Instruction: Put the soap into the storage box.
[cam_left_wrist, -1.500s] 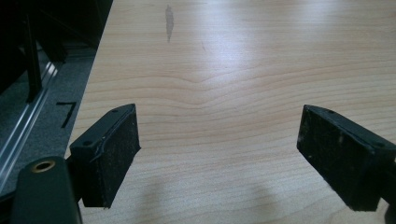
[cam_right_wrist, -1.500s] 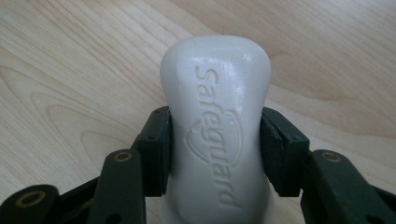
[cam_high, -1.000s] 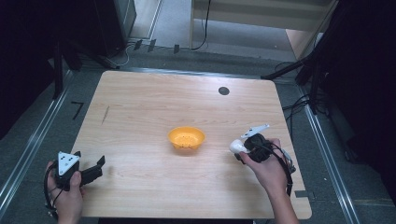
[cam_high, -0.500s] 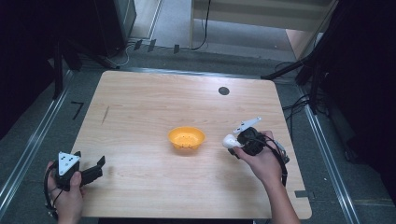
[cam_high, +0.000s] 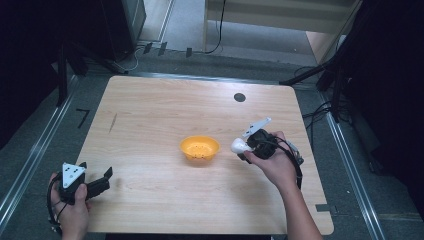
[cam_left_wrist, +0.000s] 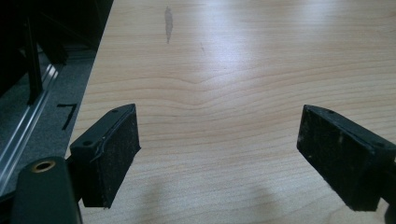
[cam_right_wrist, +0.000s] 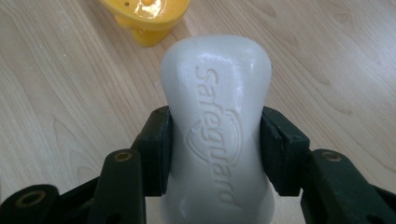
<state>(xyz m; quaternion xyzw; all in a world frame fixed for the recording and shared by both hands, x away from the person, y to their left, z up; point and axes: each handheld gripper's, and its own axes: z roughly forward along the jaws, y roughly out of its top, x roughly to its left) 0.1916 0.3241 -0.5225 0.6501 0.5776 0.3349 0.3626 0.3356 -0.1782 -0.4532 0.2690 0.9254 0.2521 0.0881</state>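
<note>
The right gripper has its jaws clamped on the white soap bar, held just beside the yellow soap dish (probably where it goes) but not yet set in, while the left gripper waits with jaws apart over the table.

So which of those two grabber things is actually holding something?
The right gripper, beside the yellow bowl, pinches a white soap bar; the left gripper gapes empty.

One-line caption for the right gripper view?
Right gripper clamps a white soap bar above the wooden table, near a yellow dish.
</note>
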